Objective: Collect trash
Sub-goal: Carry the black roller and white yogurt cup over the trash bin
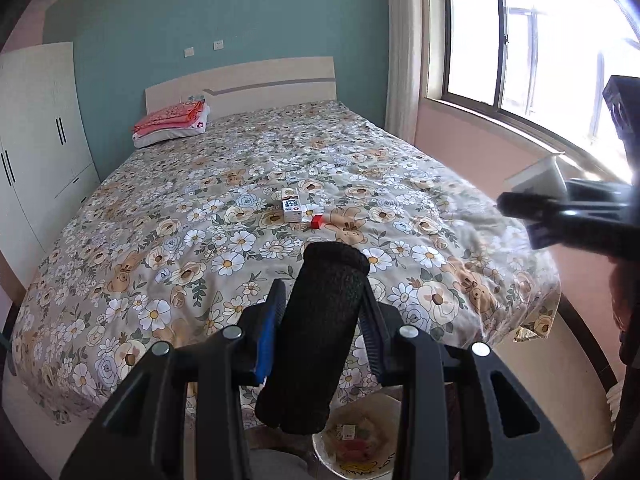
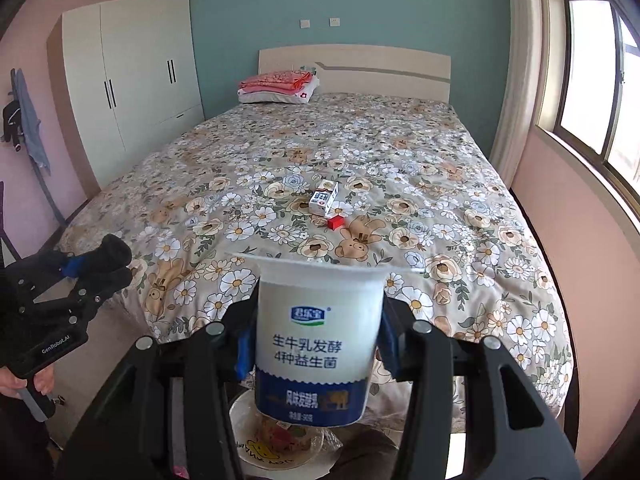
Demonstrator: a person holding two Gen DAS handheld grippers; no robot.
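My left gripper point(image 1: 322, 312) is shut on a black fabric roll point(image 1: 316, 332), held upright over the foot of the bed; it also shows in the right wrist view point(image 2: 108, 258). My right gripper point(image 2: 318, 320) is shut on a white and blue yogurt cup point(image 2: 316, 344), which also shows in the left wrist view point(image 1: 538, 180). A small milk carton point(image 1: 291, 204) point(image 2: 324, 197) and a small red box point(image 1: 317, 221) point(image 2: 335, 222) lie on the floral bedspread point(image 1: 180, 240) point(image 2: 440, 220). Below both grippers is a white trash bin point(image 1: 360, 444) point(image 2: 280, 440) with wrappers in it.
A pillow with folded pink cloth point(image 1: 172, 122) point(image 2: 278, 86) lies at the headboard. A white wardrobe point(image 1: 36, 140) point(image 2: 132, 76) stands left of the bed, a window point(image 1: 532, 40) on the right. Clothes hang on a rack point(image 2: 24, 120) at far left.
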